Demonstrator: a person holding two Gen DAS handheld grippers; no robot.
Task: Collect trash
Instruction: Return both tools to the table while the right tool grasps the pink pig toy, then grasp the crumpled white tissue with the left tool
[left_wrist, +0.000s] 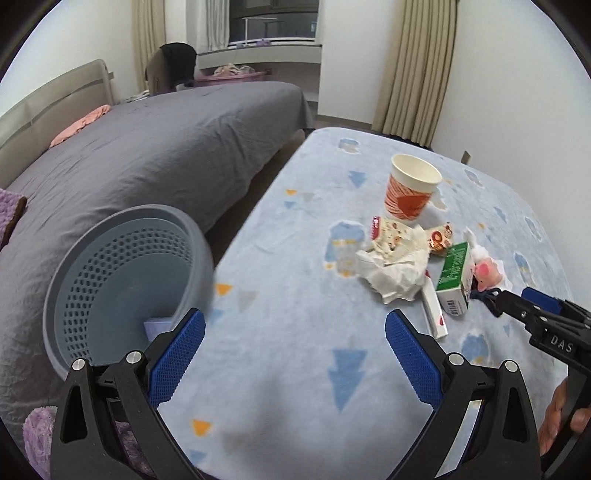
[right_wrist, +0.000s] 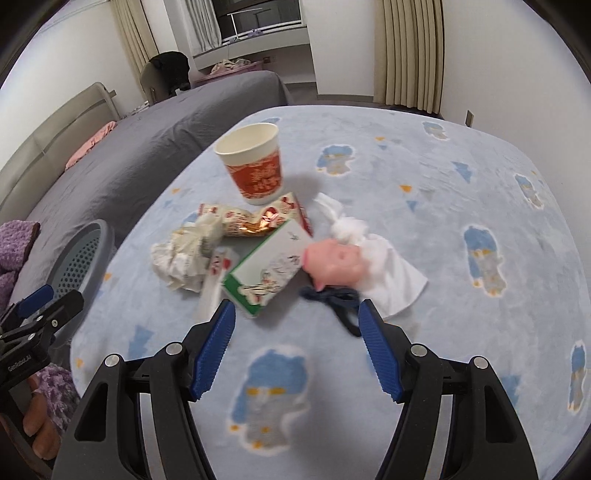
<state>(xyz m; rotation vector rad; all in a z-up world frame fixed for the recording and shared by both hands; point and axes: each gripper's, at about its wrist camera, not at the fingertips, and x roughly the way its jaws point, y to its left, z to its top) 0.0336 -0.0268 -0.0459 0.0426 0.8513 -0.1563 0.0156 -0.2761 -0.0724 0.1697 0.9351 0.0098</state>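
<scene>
Your right tongs (right_wrist: 297, 350) — spread and empty, as the left tongs (left_wrist: 295, 354) — are nearer: the green-and-white carton box (right_wrist: 267, 271) lies just ahead, its long axis slanting away rightward.

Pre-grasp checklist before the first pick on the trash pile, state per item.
1. Right gripper open and empty: ok, jaws apart, nothing between them.
2. Left gripper open and empty: ok.
3. Bin within view and upright: ok, blue perforated basket at the table's left edge; a pale item already lies inside.
4. Nearest target reachable: ok, green-and-white carton lies just ahead of the right gripper.
5. Target clear of neighbours: not ok, carton touches the pink pig toy and wrappers; dark cord lies close by.
6. Paper cup stable: ok, upright behind the pile; contents cannot tell.
</scene>
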